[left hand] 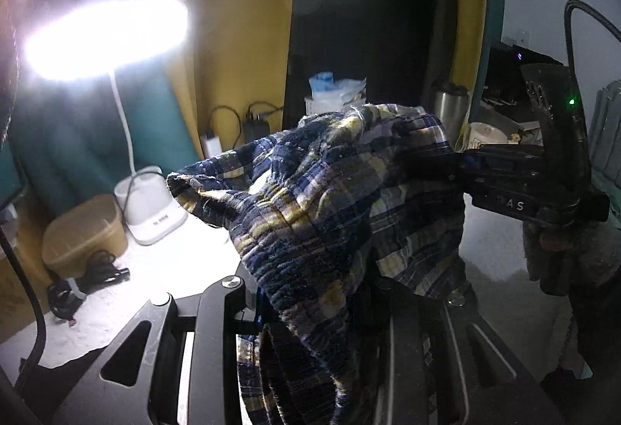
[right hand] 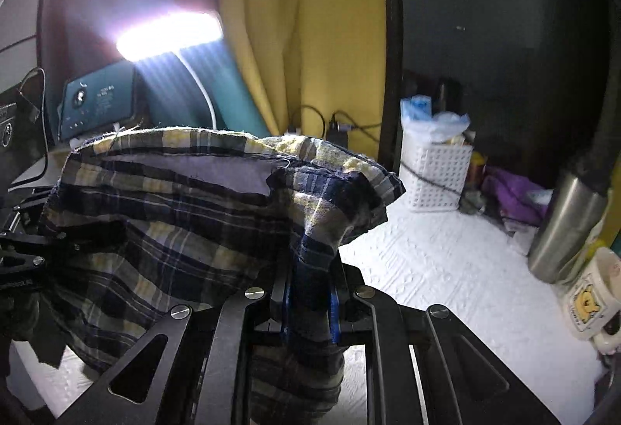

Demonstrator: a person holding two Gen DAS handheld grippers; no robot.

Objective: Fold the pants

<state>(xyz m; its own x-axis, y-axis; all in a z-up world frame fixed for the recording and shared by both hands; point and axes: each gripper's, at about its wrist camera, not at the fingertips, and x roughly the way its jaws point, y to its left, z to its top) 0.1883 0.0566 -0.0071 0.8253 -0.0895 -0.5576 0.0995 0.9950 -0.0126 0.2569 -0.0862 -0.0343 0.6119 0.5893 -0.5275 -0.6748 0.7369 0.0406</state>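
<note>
The plaid pants (left hand: 318, 192), navy, yellow and white, hang bunched in the air between both grippers. My left gripper (left hand: 314, 312) is shut on a thick fold that spills over and hides its fingertips. In the left wrist view my right gripper (left hand: 460, 169) comes in from the right and pinches the cloth's far edge. In the right wrist view the pants (right hand: 174, 215) drape left of my right gripper (right hand: 310, 304), whose blue pads (right hand: 334, 312) clamp a narrow twisted strand. The left gripper (right hand: 77, 236) shows dark at the left edge, in the cloth.
A bright desk lamp (left hand: 104, 37) with a white base (left hand: 155, 207) stands at the back left, beside a tan box (left hand: 83, 231) and cables (left hand: 77, 281). On the white textured table cover (right hand: 446, 269) are a white basket (right hand: 434, 172), a steel tumbler (right hand: 562, 227) and a bear mug (right hand: 594, 293).
</note>
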